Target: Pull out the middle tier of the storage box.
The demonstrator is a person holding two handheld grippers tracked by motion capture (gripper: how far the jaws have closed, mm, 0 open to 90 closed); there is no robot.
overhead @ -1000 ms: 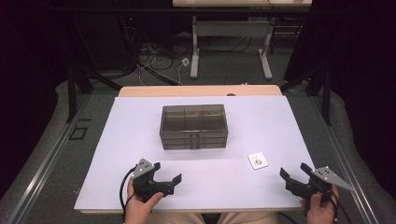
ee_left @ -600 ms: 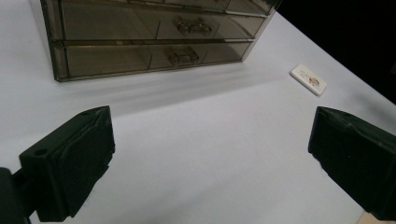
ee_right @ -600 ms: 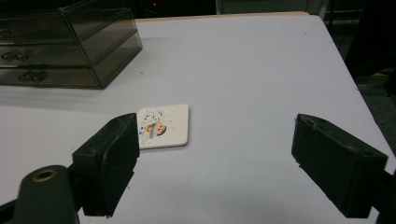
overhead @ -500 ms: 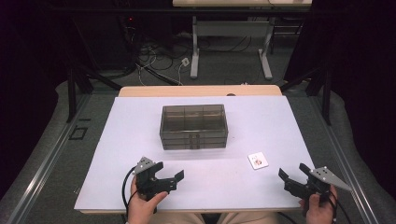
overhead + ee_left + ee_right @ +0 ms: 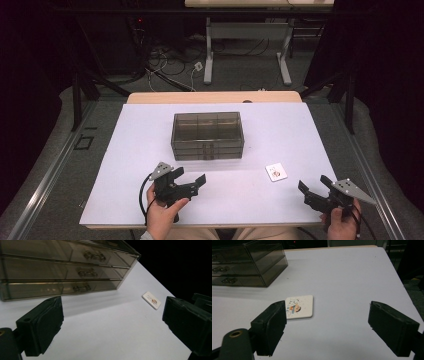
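We hold a black two-jaw claw in each hand, low in the high view. The left claw point(image 5: 192, 181) sits at the lower left of that frame, over the big white worktop point(image 5: 300, 130). Its jaws stand wide apart with nothing between them. In the left gripper view its two black jaws rise at the lower left and the right edge, and only bare white worktop lies between them.

The right claw point(image 5: 314, 189) is at the lower right of the high view, near the front edge of the worktop. Its jaws are wide too, and they hold nothing.

A smoky see-through plastic box with three flat drawers point(image 5: 208, 136) stands in the middle of the high view. All three drawers look closed. In the left gripper view the box point(image 5: 62, 267) fills the upper left of the frame, with a small handle on each drawer front.

A small white square tile with a little cartoon picture on it point(image 5: 276, 172) lies flat on the worktop, right of the box and apart from it. In the right gripper view the tile point(image 5: 300, 306) lies just past the left jaw, near it. The box point(image 5: 247, 262) sits at the upper left of that frame.
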